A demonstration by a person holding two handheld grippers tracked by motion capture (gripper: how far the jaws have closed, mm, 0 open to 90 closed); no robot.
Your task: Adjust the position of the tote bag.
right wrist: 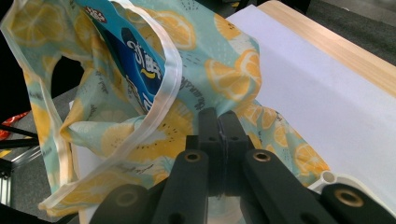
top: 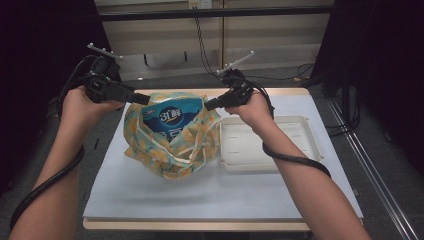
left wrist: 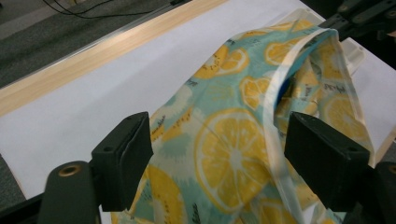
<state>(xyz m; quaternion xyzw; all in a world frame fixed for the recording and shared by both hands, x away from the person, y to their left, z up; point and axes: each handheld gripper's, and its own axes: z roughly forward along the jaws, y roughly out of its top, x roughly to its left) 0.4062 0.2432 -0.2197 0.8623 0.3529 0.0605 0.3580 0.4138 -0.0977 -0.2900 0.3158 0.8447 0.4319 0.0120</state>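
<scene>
Your right gripper (top: 210, 104) is clamped tight on the bag (top: 172, 135) rim, holding that side up. Your left gripper (top: 145, 99) has its jaws spread wide w/ the fabric between them, pads off it. Bag sits mid-mat (top: 150, 190), mouth open, blue pack (top: 172, 117) inside, tray (top: 270, 142) just beside it on the right.
</scene>
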